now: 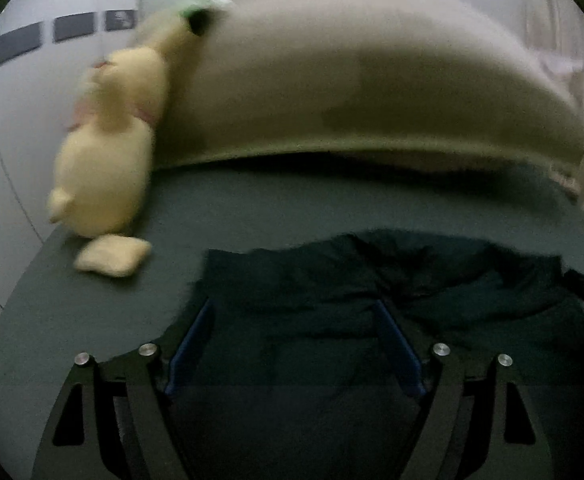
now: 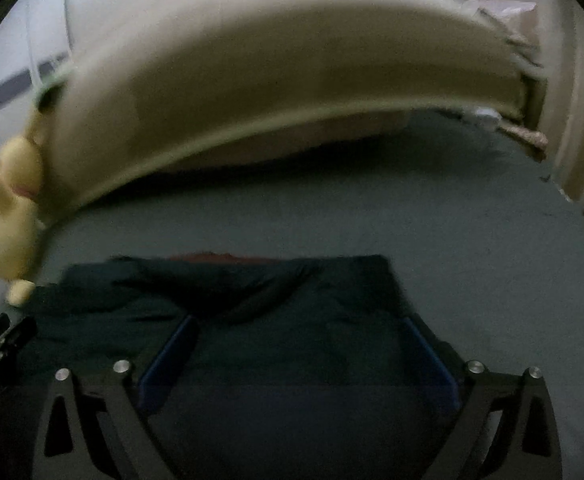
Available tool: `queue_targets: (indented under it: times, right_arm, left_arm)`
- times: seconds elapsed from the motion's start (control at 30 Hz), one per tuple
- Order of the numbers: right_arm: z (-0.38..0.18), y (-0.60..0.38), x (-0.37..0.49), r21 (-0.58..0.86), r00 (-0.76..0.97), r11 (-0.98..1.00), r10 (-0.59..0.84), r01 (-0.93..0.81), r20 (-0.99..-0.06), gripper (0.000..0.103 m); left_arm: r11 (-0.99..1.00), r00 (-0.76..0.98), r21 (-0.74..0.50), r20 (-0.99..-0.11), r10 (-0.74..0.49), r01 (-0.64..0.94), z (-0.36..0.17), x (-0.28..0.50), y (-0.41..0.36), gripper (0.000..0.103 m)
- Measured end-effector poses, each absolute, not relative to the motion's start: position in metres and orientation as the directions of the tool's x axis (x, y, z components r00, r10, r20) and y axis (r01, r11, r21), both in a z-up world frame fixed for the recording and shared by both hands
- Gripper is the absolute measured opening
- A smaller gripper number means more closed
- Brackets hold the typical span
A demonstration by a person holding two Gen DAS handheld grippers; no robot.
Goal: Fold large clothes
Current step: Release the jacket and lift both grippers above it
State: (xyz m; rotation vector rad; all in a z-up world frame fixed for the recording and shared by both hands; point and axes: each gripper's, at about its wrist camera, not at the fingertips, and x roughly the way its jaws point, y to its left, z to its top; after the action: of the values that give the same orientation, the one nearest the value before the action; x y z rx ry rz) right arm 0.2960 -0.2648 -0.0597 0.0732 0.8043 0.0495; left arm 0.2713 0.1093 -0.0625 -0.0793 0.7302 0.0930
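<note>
Garment position: dark teal garment (image 1: 372,320) lies spread on the grey-green bed sheet (image 1: 292,208), directly under and ahead of both tools; in the right wrist view the same dark teal garment (image 2: 276,320) fills the space between and beyond the fingers.
Left gripper: left gripper (image 1: 294,304) is released, its blue-lined fingers (image 1: 190,344) set wide apart with cloth lying between them; whether the tips press on the fabric cannot be told.
Right gripper: right gripper (image 2: 298,320) is likewise spread wide, its blue fingers (image 2: 432,356) straddling the garment and nothing clamped between them.
Garment look: very dark, loosely creased, with a ridge of folds across the middle; its far edge is fairly straight in the right wrist view, where a small reddish patch (image 2: 208,258) shows at that edge. Motion blur softens detail.
Pose of the tools: both point forward along the bed toward the pillow, held low over the cloth and side by side; part of the left tool shows at the left edge of the right wrist view.
Surroundings: a long beige pillow (image 1: 352,92) lies across the head of the bed, well apart from the garment; a pale yellow plush toy (image 1: 108,152) leans at its left end beside the white wall (image 1: 20,128).
</note>
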Motion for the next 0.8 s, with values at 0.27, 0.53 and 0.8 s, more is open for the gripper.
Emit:
queue_targets:
  times: [0.27, 0.53, 0.8]
  right_arm:
    - [-0.068, -0.286, 0.185, 0.176, 0.665, 0.983, 0.162, -0.047, -0.729, 0.102]
    - [-0.104, -0.279, 0.171, 0.034, 0.639, 0.999, 0.046, -0.032, -0.768, 0.102]
    - [-0.119, -0.283, 0.182, 0.048, 0.617, 0.998, 0.058, -0.034, -0.785, 0.103]
  left_arm:
    - [0.980, 0.710, -0.027, -0.693, 0.123, -0.196, -0.076, 0.175, 0.148, 0.082]
    - [0.969, 0.630, 0.002, -0.759, 0.163, -0.248, -0.114, 0.163, 0.153, 0.084]
    - [0.969, 0.614, -0.006, -0.775, 0.151, -0.246, -0.126, 0.169, 0.159, 0.085]
